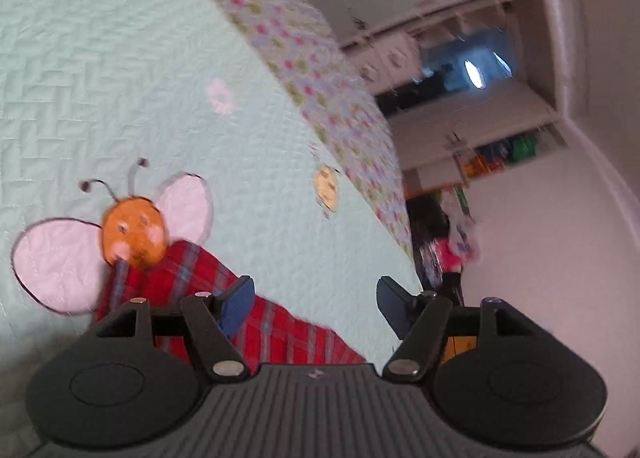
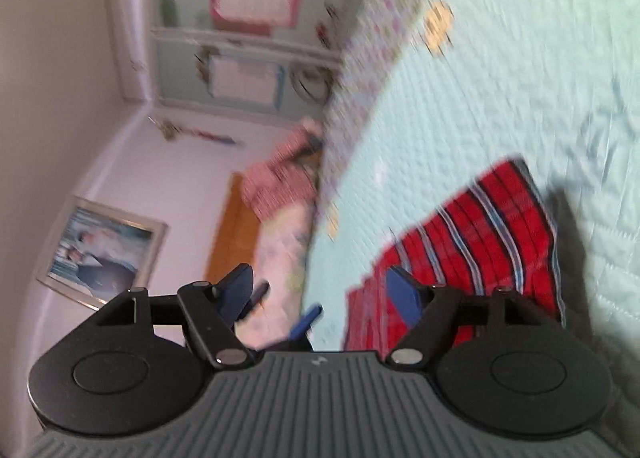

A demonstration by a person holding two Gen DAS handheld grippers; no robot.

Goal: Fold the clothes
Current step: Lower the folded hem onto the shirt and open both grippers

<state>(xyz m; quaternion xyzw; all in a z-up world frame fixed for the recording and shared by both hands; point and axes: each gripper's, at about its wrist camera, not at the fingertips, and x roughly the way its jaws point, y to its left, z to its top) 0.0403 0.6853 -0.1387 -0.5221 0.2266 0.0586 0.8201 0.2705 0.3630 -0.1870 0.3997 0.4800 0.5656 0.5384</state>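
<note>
Red plaid garment lies on the pale green quilted bedspread, near its patterned edge, one end beside the appliqué bee. Appears folded at least once into a compact stack; how many folds remain cannot be told. Left gripper: jaws apart, nothing pinched. Right gripper: released too, cloth beside one finger, ungrasped. Likely between folds.

Soft daylight; motion blur throughout — fisheye bending, dark vignetted corners; faint shadows
</note>
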